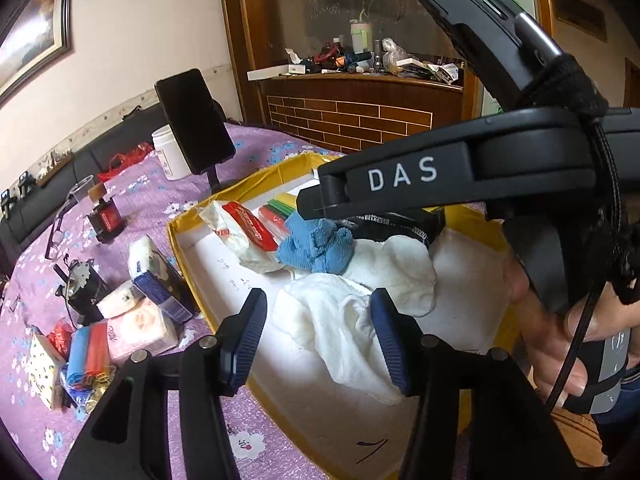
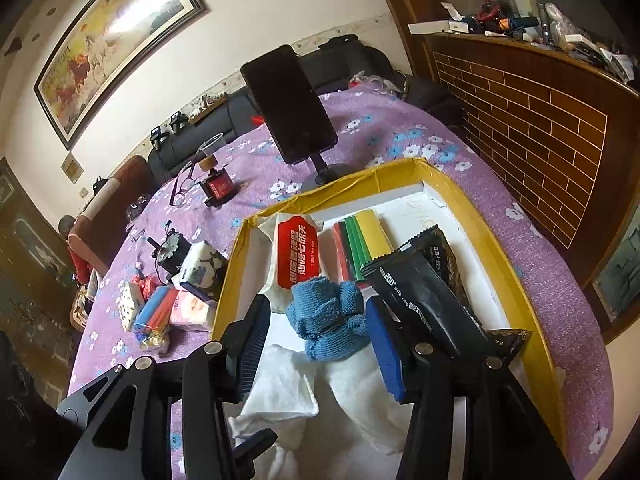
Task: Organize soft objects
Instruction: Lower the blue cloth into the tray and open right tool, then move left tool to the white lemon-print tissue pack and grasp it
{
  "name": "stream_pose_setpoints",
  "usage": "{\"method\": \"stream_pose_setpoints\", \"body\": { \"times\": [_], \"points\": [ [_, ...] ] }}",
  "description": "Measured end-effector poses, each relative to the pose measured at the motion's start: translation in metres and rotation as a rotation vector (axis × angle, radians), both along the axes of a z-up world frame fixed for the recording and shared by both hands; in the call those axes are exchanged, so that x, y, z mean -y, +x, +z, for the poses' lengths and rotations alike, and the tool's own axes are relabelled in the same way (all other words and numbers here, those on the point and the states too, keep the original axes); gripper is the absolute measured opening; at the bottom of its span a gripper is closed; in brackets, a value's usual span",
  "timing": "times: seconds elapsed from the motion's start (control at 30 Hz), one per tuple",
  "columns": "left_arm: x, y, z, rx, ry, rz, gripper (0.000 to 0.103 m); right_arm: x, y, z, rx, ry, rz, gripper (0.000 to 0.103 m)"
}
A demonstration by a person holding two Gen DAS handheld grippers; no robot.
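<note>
A yellow-rimmed box [image 1: 256,184] with a white floor holds the soft things. A crumpled white towel [image 1: 340,320] lies in it, and my left gripper [image 1: 320,338] stands open over the towel, its blue pads [image 1: 250,336] apart on either side of the folds. A bunched blue cloth [image 2: 328,320] rests on the towel's far end. My right gripper [image 2: 318,342] is open around it, and the cloth sits loose between the pads. The right tool's black housing [image 1: 400,176], marked DAS, crosses the left wrist view above the blue cloth [image 1: 316,246].
Also in the box [image 2: 360,178] are a red-and-white wipes pack [image 2: 296,256], a pack of coloured strips [image 2: 360,236] and a black packet [image 2: 424,288]. On the purple floral cloth to the left lie tissue packs [image 1: 140,324], glasses [image 2: 184,184] and a phone on a stand [image 2: 292,104].
</note>
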State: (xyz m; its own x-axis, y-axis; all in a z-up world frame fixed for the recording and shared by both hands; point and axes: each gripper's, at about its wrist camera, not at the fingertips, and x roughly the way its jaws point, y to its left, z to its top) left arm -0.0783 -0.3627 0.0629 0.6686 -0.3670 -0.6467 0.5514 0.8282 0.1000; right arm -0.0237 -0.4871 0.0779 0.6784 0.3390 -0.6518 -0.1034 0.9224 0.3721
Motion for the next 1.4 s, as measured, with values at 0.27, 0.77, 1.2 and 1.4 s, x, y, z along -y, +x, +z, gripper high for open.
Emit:
{"method": "stream_pose_setpoints", "body": {
  "times": [0.27,0.77,1.2,1.4],
  "points": [
    [-0.001,-0.013,0.009,0.058,0.011,0.008,0.066,0.001,-0.011,0.011,0.027,-0.005,-0.014,0.060],
    [-0.014,-0.027,0.022,0.118,-0.003,0.027,0.076,-0.009,-0.024,0.025,0.053,-0.019,-0.027,0.070],
    [-0.046,-0.022,0.030,0.102,-0.083,0.082,0.082,-0.029,-0.025,0.034,0.075,-0.023,-0.003,0.073],
    [-0.086,-0.017,0.037,0.107,-0.130,0.143,0.082,-0.047,-0.019,0.037,0.076,-0.024,0.027,0.073]
  ]
}}
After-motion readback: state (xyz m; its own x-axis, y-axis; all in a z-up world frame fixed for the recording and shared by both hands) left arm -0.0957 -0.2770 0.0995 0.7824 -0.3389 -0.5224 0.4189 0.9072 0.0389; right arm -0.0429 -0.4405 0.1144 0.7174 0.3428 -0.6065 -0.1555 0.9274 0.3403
